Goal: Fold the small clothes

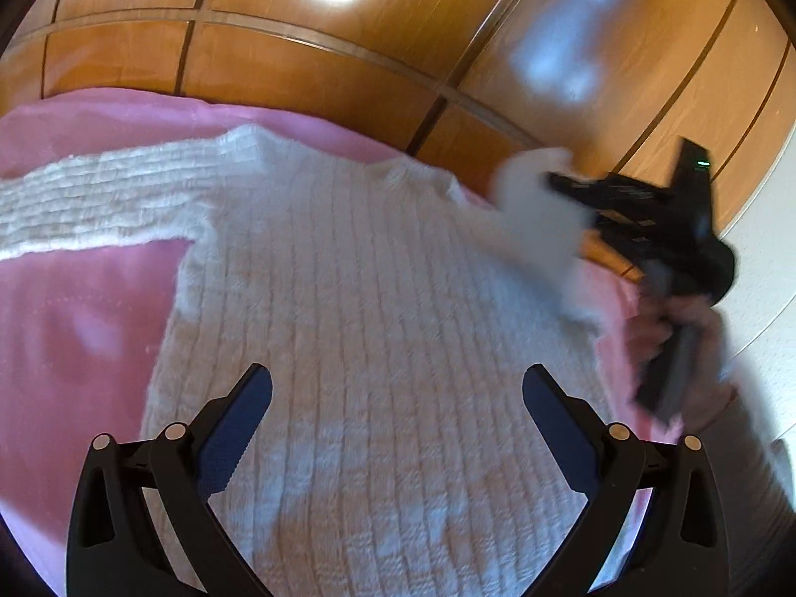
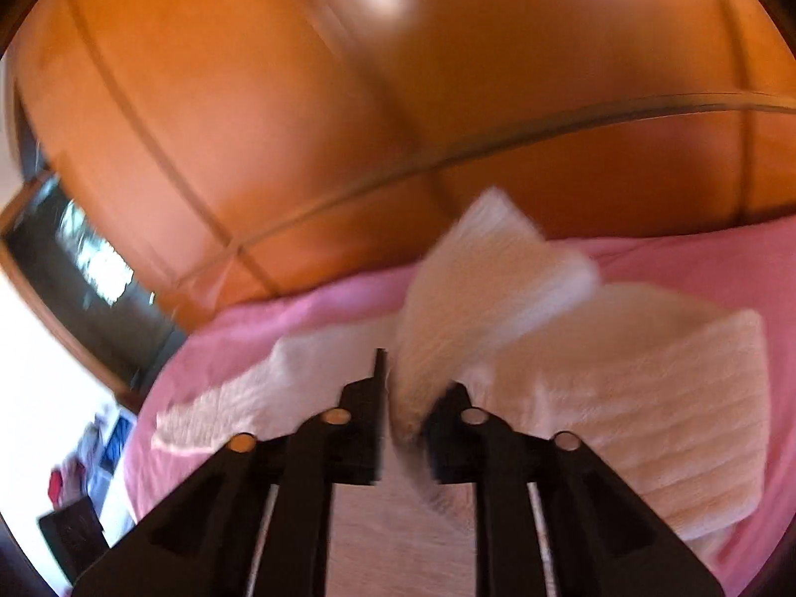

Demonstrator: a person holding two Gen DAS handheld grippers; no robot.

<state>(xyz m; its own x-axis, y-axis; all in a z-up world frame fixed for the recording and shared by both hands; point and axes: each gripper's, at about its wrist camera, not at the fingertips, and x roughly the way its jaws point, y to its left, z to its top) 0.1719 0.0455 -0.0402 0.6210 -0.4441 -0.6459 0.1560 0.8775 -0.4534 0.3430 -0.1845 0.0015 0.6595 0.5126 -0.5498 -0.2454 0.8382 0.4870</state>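
A white ribbed knit sweater (image 1: pixel 358 308) lies flat on a pink bedspread (image 1: pixel 74 328), one sleeve (image 1: pixel 99 199) stretched out to the left. My left gripper (image 1: pixel 398 398) is open and empty, hovering over the sweater's body. My right gripper (image 1: pixel 557 181) appears in the left wrist view at the right, shut on the other sleeve (image 1: pixel 537 219) and holding it lifted off the bed. In the right wrist view my right gripper (image 2: pixel 403 398) pinches that sleeve (image 2: pixel 477 288), which stands up between the fingers; the frame is blurred by motion.
A glossy wooden wardrobe (image 1: pixel 348 49) rises right behind the bed. In the right wrist view, a dark framed opening (image 2: pixel 84 268) and some small objects on the floor (image 2: pixel 89 462) lie to the left. A white wall (image 1: pixel 766 258) is at the right.
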